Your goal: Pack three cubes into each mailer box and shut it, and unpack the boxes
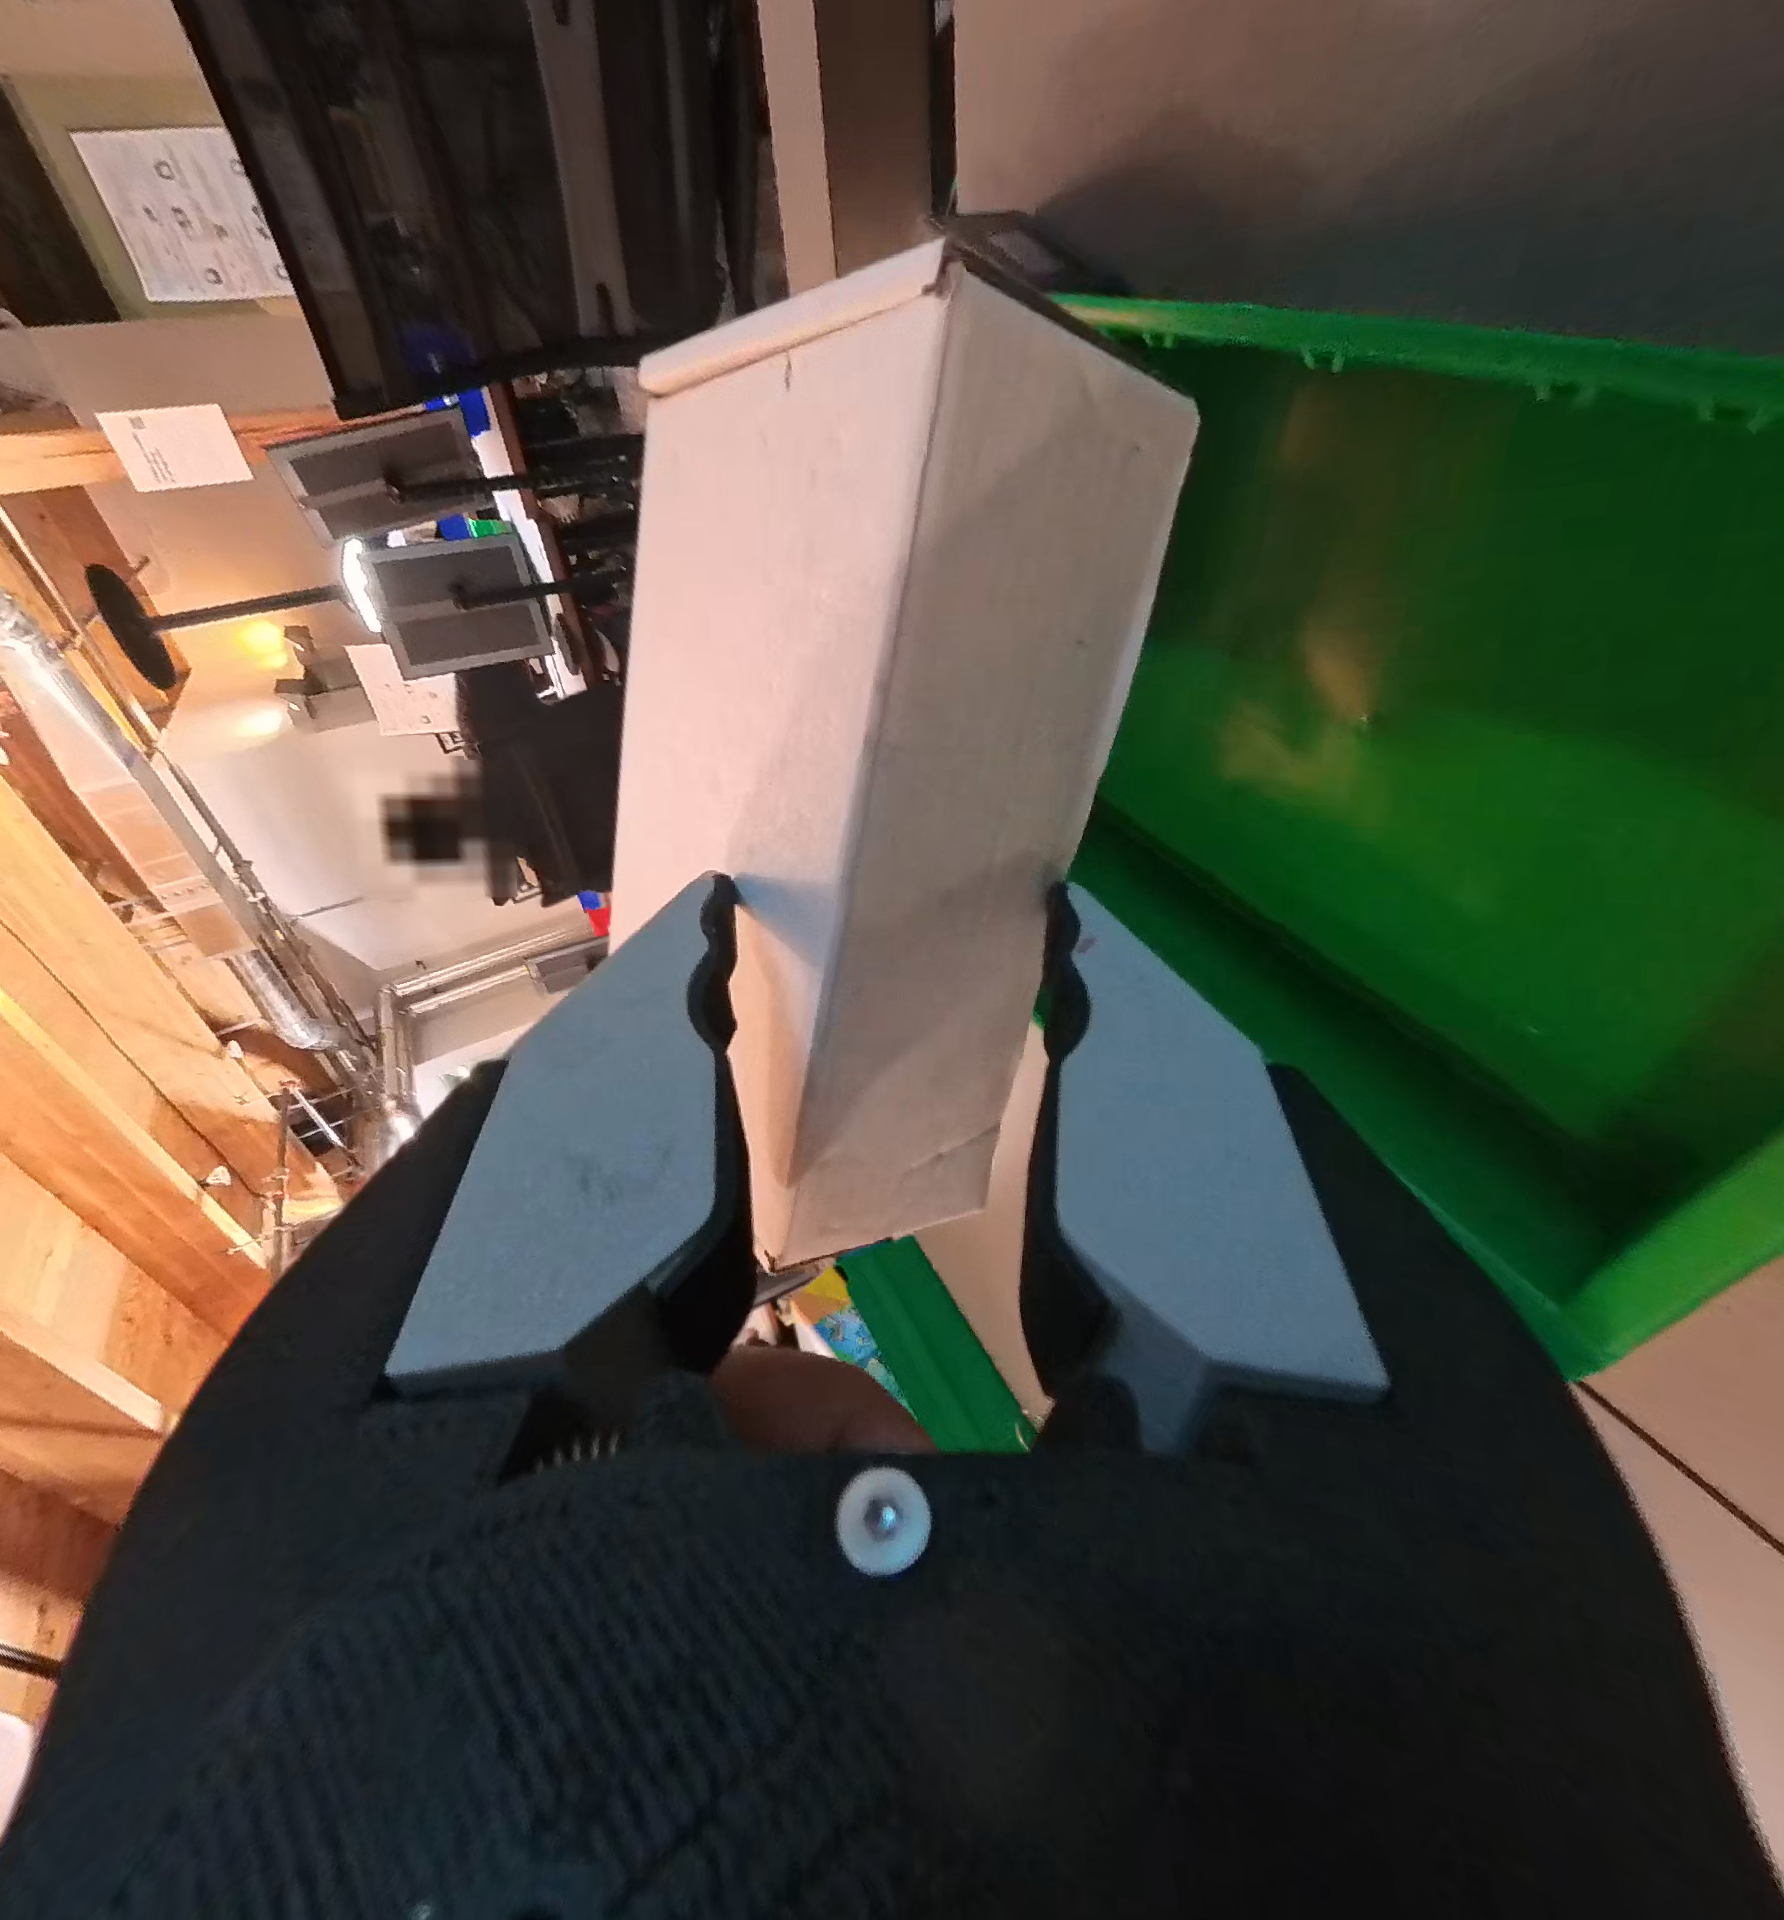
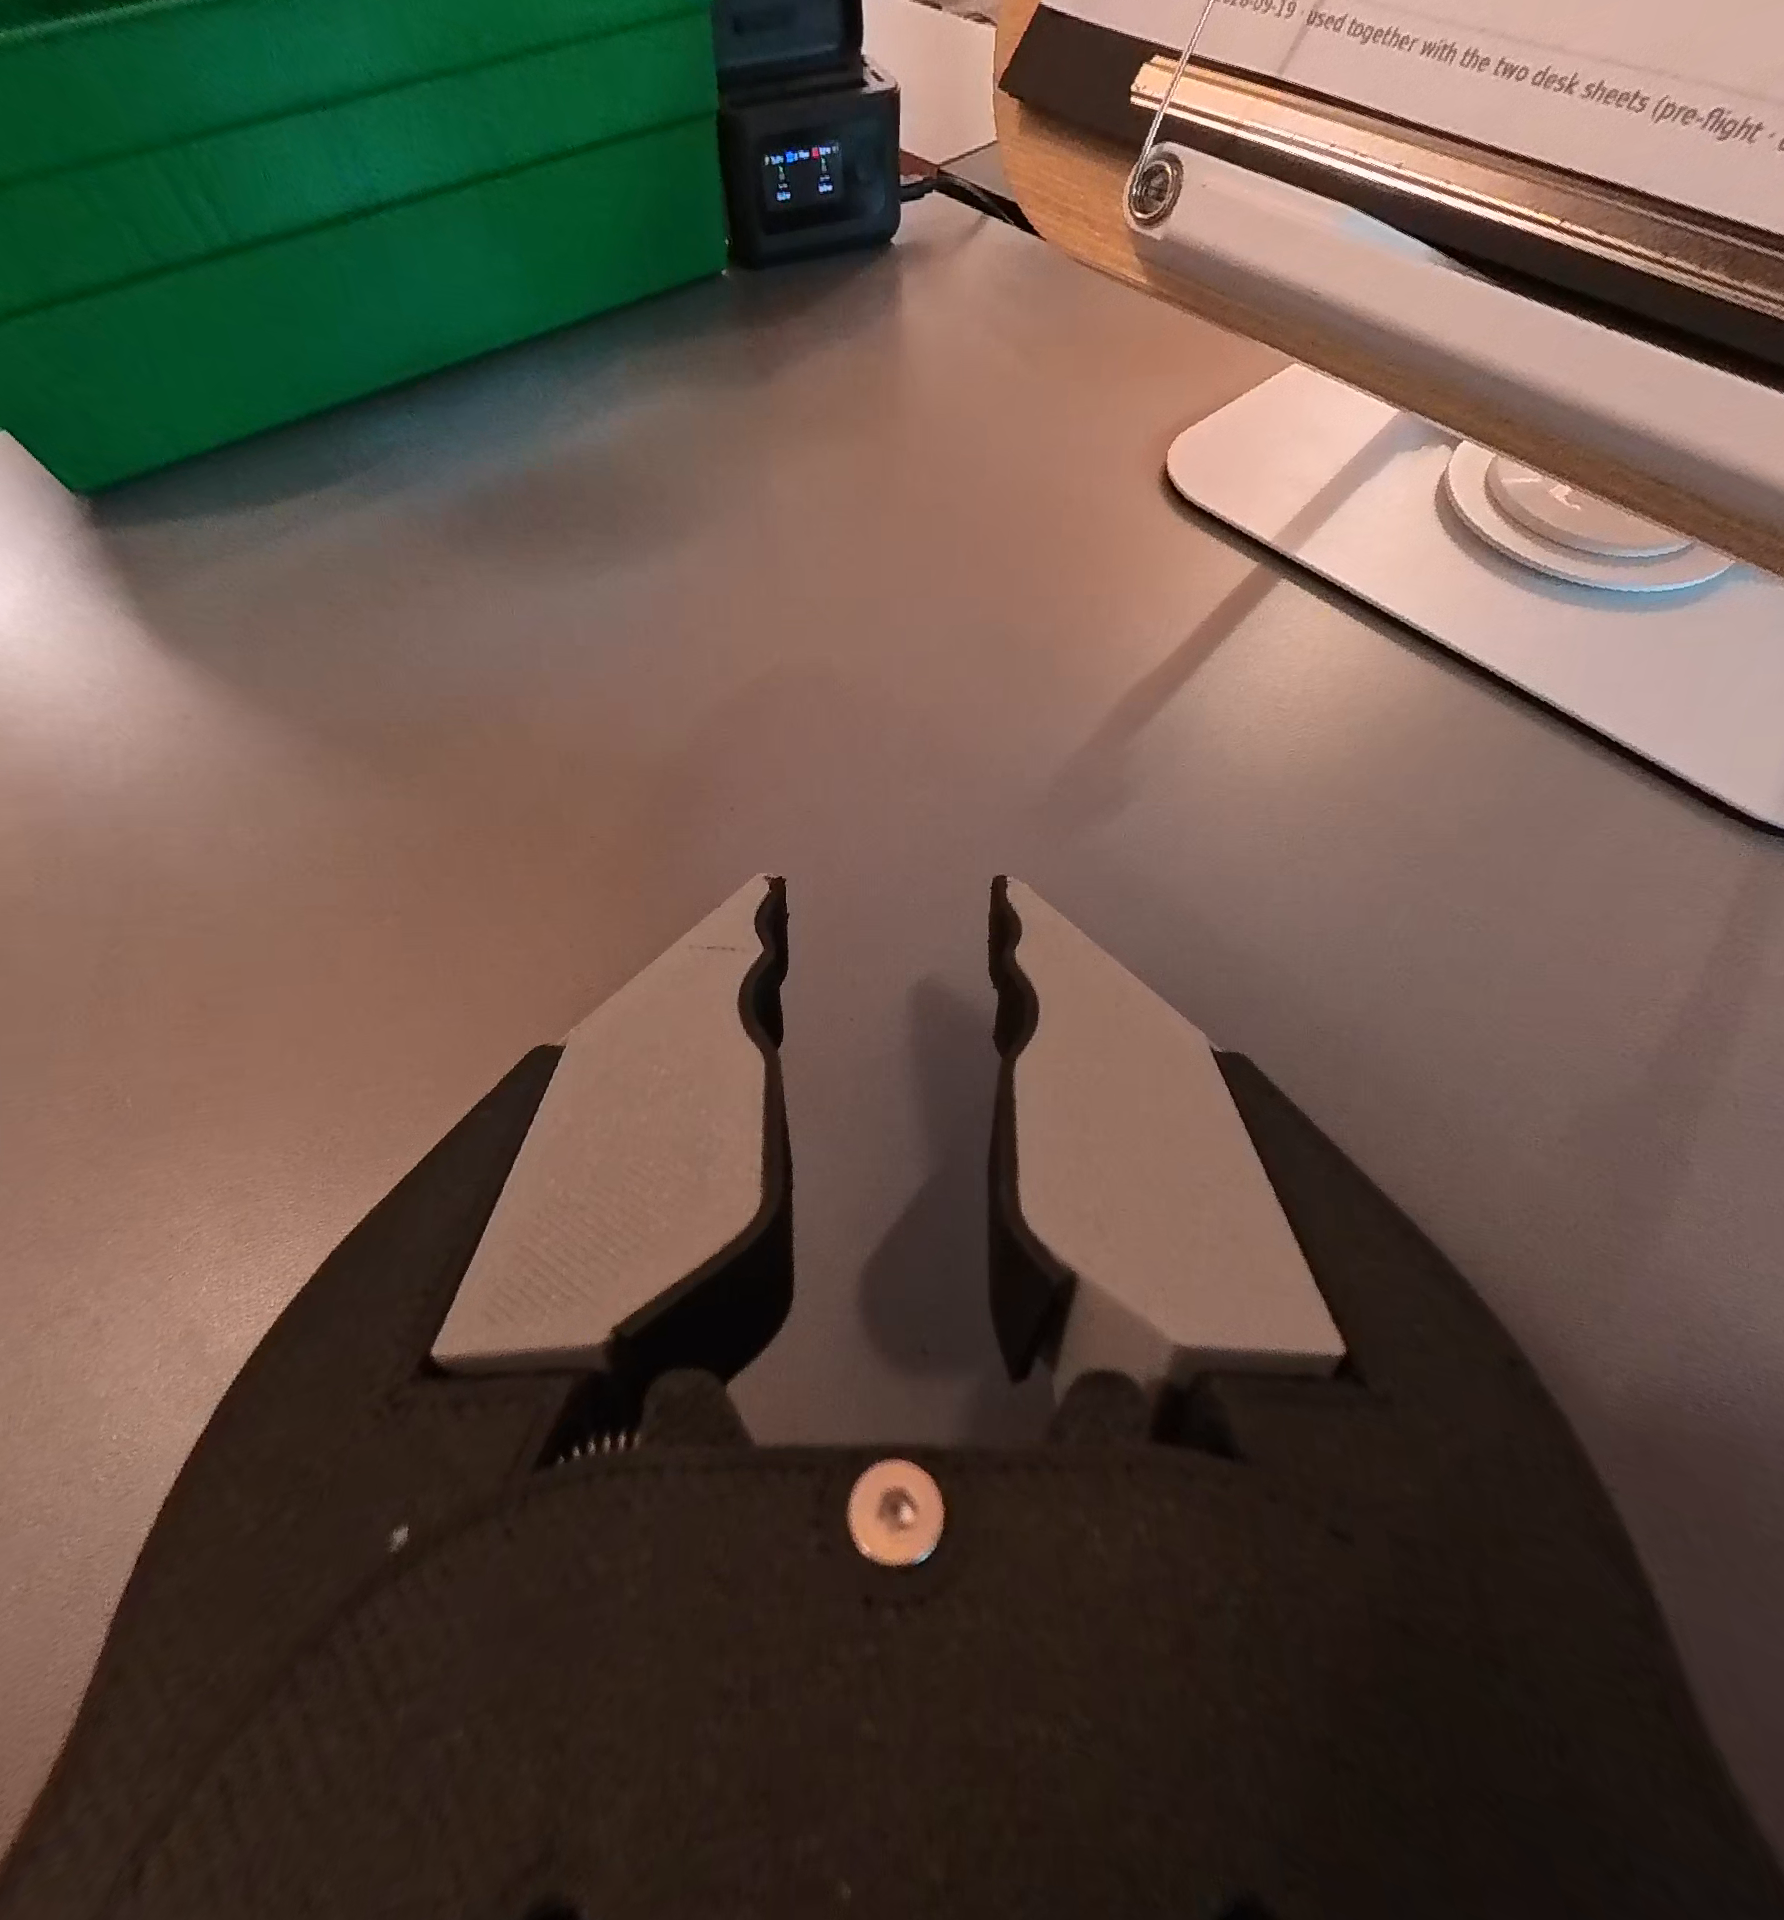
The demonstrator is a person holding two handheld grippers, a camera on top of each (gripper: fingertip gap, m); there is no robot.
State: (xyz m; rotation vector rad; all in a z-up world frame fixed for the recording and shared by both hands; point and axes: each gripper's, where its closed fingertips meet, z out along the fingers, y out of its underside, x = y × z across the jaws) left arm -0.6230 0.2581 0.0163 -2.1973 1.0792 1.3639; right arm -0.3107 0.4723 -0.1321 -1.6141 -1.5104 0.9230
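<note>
The left gripper point(image 1: 893, 894) is grasping a closed white mailer box point(image 1: 888, 665), its fingers point(image 1: 597, 1132) clenched on the box's two sides near one end, so the box is sticking out ahead of them in the air. Just to the right of the box, a green bin point(image 1: 1490, 790) is standing with its inside showing. This is looking like a carrying step, with a shut box being moved by the bin; next it is needing a steady set-down without the grip slipping. Well away from the box, the right gripper point(image 2: 888, 894) is hanging over the grey table point(image 2: 555, 675), fingers point(image 2: 649, 1132) partly spread and holding nothing, the green bin's wall point(image 2: 327, 239) ahead on its left.
</note>
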